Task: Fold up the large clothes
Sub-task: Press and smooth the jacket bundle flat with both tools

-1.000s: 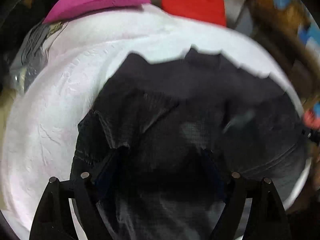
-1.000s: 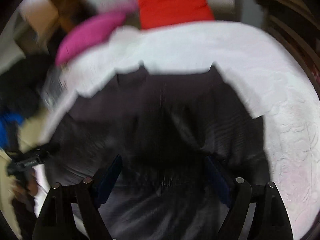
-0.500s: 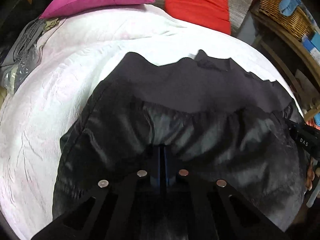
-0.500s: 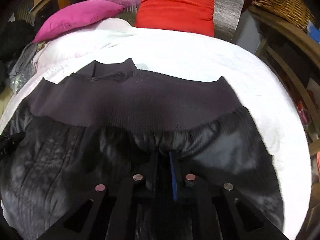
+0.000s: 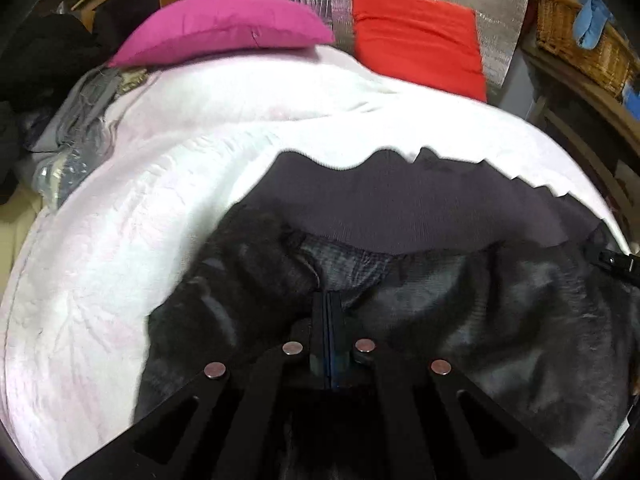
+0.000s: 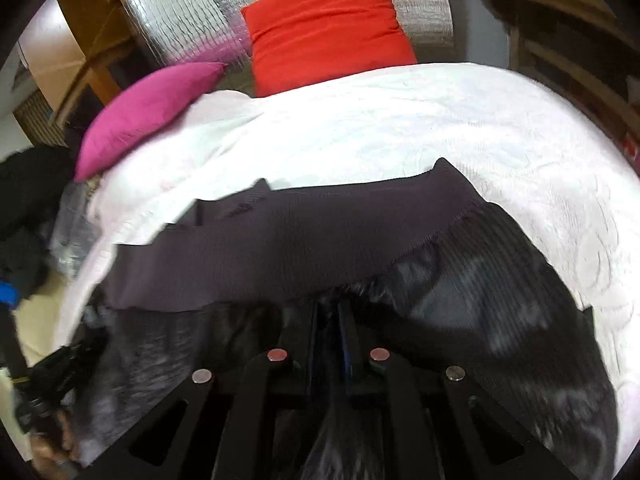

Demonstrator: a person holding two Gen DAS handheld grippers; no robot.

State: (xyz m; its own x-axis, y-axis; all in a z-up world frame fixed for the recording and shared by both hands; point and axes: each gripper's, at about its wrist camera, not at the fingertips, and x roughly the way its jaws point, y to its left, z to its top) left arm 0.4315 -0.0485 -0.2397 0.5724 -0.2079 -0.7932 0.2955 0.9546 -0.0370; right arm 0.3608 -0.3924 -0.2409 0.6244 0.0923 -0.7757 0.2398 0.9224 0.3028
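A large black jacket [image 5: 500,312] with a dark ribbed hem band [image 5: 420,204] lies on a white bedspread [image 5: 140,220]. My left gripper [image 5: 330,308] is shut on the jacket's shiny fabric just below the band. In the right wrist view the same jacket [image 6: 500,300] and its ribbed band [image 6: 300,248] spread across the bedspread [image 6: 400,120]. My right gripper [image 6: 330,312] is shut on the jacket fabric below the band. The other gripper shows at the far right edge of the left view [image 5: 616,262] and the far left of the right view [image 6: 56,364].
A magenta pillow [image 5: 224,28] and a red cushion [image 5: 420,44] lie at the head of the bed against silver foil. Grey clothes [image 5: 76,120] pile at the bed's left edge. A wicker basket [image 5: 580,44] sits on wooden furniture at the right.
Both grippers were open a second ago and have shut on the jacket fabric. Since then the jacket's near part has been lifted and drawn back toward me, showing more bedspread.
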